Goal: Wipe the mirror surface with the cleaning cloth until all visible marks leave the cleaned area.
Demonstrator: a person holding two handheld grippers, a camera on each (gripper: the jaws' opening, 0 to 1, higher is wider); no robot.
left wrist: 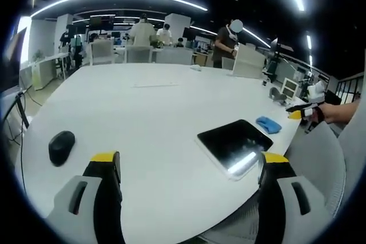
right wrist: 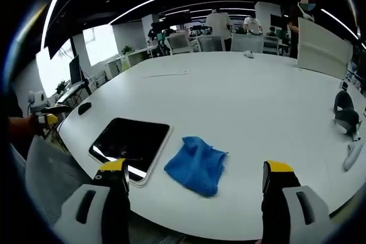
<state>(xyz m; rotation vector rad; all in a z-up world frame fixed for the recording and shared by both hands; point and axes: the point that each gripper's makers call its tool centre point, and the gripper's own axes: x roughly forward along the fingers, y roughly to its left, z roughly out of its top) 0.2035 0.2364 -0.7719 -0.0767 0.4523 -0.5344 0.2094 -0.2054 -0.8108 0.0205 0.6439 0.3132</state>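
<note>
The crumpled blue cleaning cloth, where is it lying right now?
The crumpled blue cleaning cloth lies on the white table near its front edge, just right of the dark rectangular mirror in the right gripper view, ahead of the open right gripper.

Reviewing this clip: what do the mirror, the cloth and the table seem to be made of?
Mirror: looks like glossy glass in a thin pale frame, since it reflects the ceiling lights as bright streaks.
Cloth: soft blue fabric, probably microfibre; it lies crumpled with folds and a matte surface.
Table: smooth white top, likely laminate or painted board; faint sheen, no grain visible.
</note>
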